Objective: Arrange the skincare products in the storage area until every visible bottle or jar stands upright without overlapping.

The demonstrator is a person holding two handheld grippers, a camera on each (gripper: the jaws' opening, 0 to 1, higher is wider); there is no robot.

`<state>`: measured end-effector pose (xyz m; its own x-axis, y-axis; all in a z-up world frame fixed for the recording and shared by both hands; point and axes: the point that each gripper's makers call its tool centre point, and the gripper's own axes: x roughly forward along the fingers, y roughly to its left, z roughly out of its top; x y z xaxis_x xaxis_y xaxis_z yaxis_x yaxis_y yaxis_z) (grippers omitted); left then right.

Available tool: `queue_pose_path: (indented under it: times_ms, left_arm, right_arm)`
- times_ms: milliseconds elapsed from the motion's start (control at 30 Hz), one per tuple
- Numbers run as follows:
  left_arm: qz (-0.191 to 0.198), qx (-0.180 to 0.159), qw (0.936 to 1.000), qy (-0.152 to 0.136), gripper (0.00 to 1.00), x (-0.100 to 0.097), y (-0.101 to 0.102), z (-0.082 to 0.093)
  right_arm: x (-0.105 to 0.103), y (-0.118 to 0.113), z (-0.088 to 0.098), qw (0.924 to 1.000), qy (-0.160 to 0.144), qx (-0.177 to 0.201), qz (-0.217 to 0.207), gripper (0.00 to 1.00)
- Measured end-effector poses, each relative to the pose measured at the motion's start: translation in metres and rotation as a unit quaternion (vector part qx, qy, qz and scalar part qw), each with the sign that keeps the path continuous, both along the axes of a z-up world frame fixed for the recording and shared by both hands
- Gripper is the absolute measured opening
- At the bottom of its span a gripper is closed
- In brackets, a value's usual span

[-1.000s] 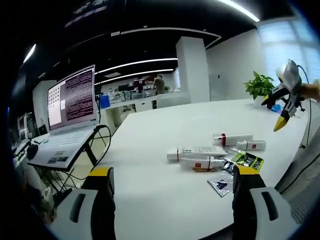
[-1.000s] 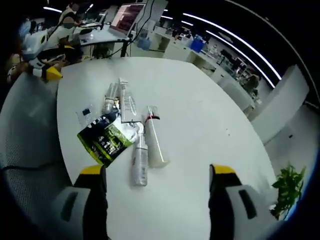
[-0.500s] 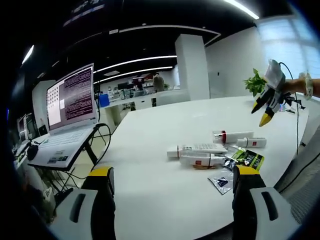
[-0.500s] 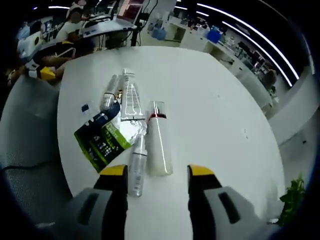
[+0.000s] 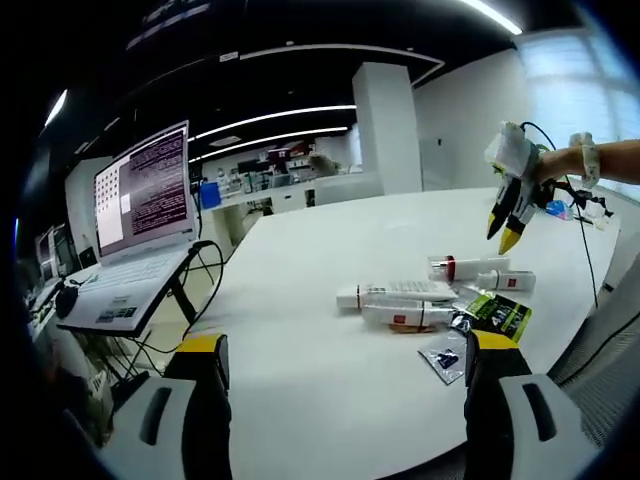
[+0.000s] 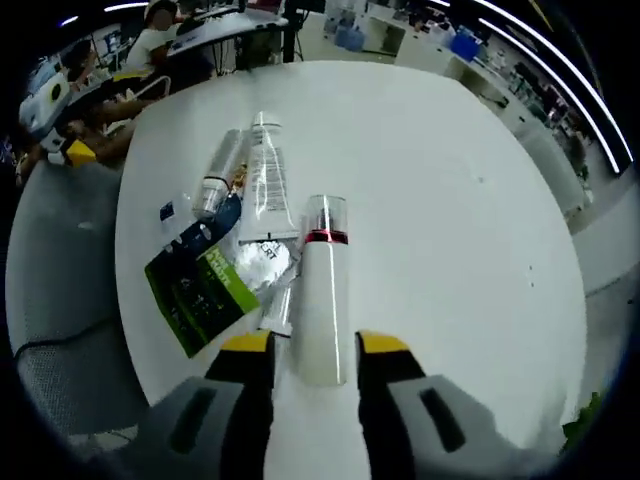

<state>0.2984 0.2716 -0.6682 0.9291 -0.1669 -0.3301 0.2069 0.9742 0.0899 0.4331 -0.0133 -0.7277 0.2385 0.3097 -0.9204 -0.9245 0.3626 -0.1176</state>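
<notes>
A smooth white counter (image 6: 470, 200) is seen with skincare products lying flat in a loose cluster: a tall white bottle (image 6: 322, 300) with a clear cap and red band, a flat printed tube (image 6: 266, 185), a slim grey tube (image 6: 218, 175) and glossy green-and-black sachets (image 6: 200, 290) (some overlapping). The right gripper (image 6: 312, 345) is held narrowed just above the white bottle's base, nothing being gripped yet, while the left gripper (image 5: 345, 350) is held wide and well back from the cluster. The slick cylinder would best be pinched squarely across its middle, then tipped upright onto bare counter away from the sachets.
</notes>
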Motion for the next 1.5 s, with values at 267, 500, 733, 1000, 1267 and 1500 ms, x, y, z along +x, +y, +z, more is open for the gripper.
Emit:
queue_pose_path:
  times_ms: [267, 500, 733, 1000, 1267, 1500]
  left_arm:
    - [0.002, 0.001, 1.0, 0.007, 0.97, 0.0, 0.001, -0.002]
    - [0.003, 0.007, 0.9999, 0.015, 0.97, 0.0, 0.002, -0.005]
    - [0.008, 0.007, 0.9997, 0.02, 0.97, 0.0, 0.004, -0.007]
    - [0.004, 0.005, 0.9995, 0.03, 0.97, 0.001, 0.004, -0.008]
    - [-0.014, 0.012, 0.9989, 0.044, 0.97, 0.012, 0.003, -0.003]
    - [-0.041, -0.006, 0.9987, 0.028, 0.97, 0.031, -0.01, 0.018]
  right_arm:
    - [0.012, 0.006, -0.02, 0.9994, 0.019, -0.028, 0.006, 0.3]
    - [0.016, 0.005, -0.039, 0.9976, 0.053, -0.045, 0.003, 0.29]
    - [0.014, 0.007, -0.048, 0.9952, 0.085, -0.048, -0.002, 0.31]
    - [0.013, 0.008, -0.056, 0.9934, 0.099, -0.058, 0.002, 0.31]
    - [0.014, 0.007, -0.057, 0.9929, 0.088, -0.079, 0.013, 0.3]
    - [0.015, 0.006, -0.057, 0.9934, 0.084, -0.077, 0.013, 0.27]
